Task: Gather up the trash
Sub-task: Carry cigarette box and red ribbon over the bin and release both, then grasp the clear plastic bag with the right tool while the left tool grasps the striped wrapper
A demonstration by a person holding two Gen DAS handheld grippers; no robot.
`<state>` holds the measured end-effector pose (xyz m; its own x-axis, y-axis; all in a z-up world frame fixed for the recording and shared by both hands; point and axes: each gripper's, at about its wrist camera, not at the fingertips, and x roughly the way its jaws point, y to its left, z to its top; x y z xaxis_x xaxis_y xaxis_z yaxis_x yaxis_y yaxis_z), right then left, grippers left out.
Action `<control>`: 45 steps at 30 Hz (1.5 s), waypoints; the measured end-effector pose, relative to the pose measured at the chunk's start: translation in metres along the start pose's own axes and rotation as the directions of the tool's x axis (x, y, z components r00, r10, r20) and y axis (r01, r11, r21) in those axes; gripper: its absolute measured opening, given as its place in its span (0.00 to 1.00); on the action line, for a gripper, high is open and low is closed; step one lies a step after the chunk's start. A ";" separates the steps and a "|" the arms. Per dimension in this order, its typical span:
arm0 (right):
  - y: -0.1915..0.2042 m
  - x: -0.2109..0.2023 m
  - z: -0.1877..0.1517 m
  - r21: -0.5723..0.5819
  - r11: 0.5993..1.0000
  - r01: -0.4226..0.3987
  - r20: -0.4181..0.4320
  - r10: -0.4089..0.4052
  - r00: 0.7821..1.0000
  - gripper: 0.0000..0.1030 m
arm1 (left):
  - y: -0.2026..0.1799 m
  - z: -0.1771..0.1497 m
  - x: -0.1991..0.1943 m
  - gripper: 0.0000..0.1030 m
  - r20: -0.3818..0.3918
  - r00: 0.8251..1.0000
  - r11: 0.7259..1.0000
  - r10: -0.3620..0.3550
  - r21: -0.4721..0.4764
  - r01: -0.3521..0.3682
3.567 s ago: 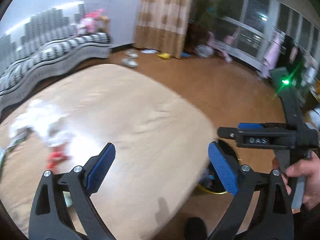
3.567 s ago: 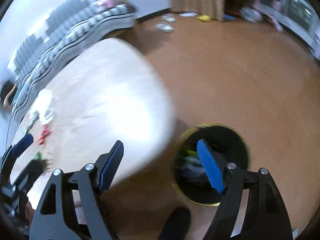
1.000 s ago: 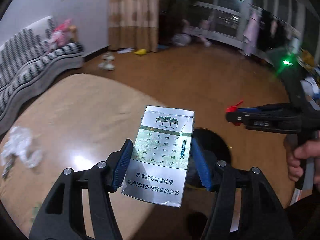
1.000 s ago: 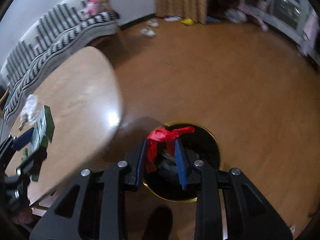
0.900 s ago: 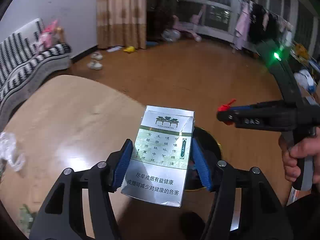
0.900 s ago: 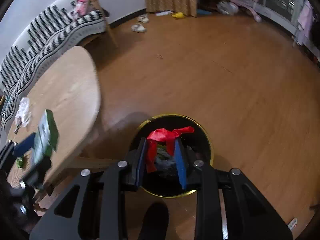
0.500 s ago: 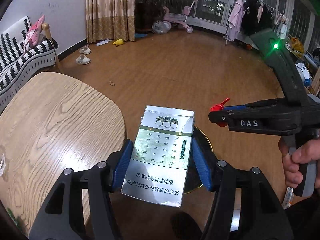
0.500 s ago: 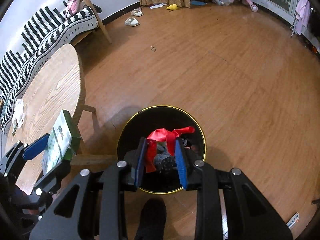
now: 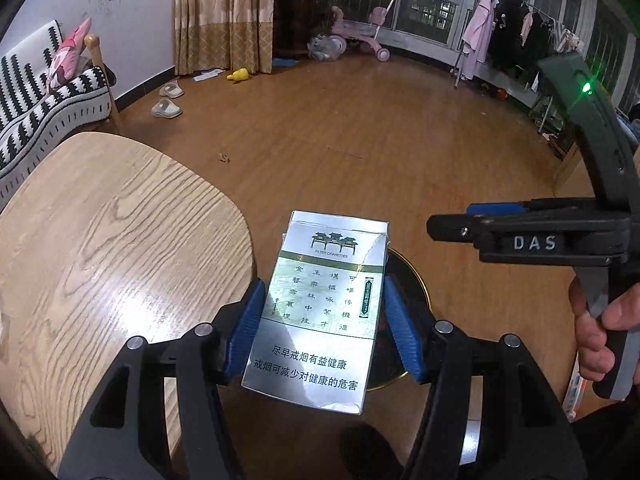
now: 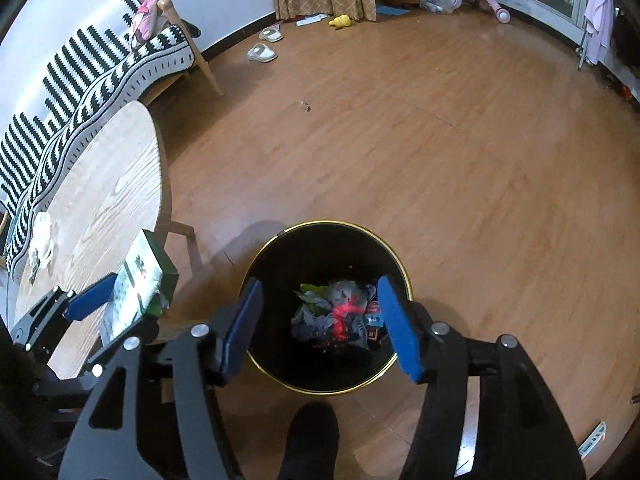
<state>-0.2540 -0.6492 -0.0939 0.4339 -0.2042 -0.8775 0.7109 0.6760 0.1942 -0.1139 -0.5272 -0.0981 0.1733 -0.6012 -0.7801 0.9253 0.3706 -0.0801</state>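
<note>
My left gripper is shut on a silver and green cigarette pack, held upright beside the table edge, left of the bin; the pack also shows in the right wrist view. My right gripper is open and empty directly above the black, gold-rimmed trash bin. A red scrap lies in the bin on top of other trash. In the left wrist view the bin is mostly hidden behind the pack, and the right gripper shows from the side.
A round wooden table stands left of the bin, with crumpled white plastic at its far side. A striped sofa is behind it. Slippers and toys lie on the wooden floor. My shoe is near the bin.
My right gripper has opened and the red scrap has dropped into the bin. The left gripper has carried the pack off the table toward the bin.
</note>
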 end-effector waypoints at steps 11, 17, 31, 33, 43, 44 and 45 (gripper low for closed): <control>-0.020 -0.016 0.002 0.074 0.997 0.017 0.057 -0.022 0.998 0.63 | -0.001 0.006 0.011 0.84 0.006 0.998 0.998 -0.065 -0.026 0.065; -0.015 -0.017 0.005 0.069 0.997 0.030 0.059 -0.034 0.998 0.65 | 0.010 0.008 -0.002 0.89 0.024 0.999 0.999 -0.040 -0.023 0.040; 0.196 -0.005 0.016 -0.216 0.968 -0.129 0.056 0.144 0.988 0.68 | 0.203 -0.052 -0.133 0.92 0.080 0.955 0.928 0.287 -0.269 -0.257; 0.243 -0.001 0.013 -0.271 0.947 -0.173 0.030 0.188 0.982 0.68 | 0.240 -0.070 -0.157 0.92 0.072 0.941 0.898 0.330 -0.330 -0.290; 0.427 0.022 -0.048 -0.534 0.804 -0.261 -0.096 0.249 0.964 0.72 | 0.395 -0.171 -0.235 0.92 -0.037 0.844 0.738 0.535 -0.467 -0.488; 0.441 0.026 -0.051 -0.556 0.790 -0.258 -0.102 0.243 0.965 0.72 | 0.407 -0.177 -0.234 0.92 -0.054 0.845 0.734 0.533 -0.468 -0.493; 0.450 0.029 -0.053 -0.570 0.782 -0.251 -0.100 0.238 0.966 0.72 | 0.418 -0.180 -0.232 0.92 -0.064 0.845 0.731 0.530 -0.471 -0.494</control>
<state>0.0490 -0.3137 -0.0549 0.5328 0.0342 -0.8455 0.1314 0.9837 0.1226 0.1717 -0.1055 -0.0624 0.6156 -0.2662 -0.7417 0.4315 0.9014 0.0347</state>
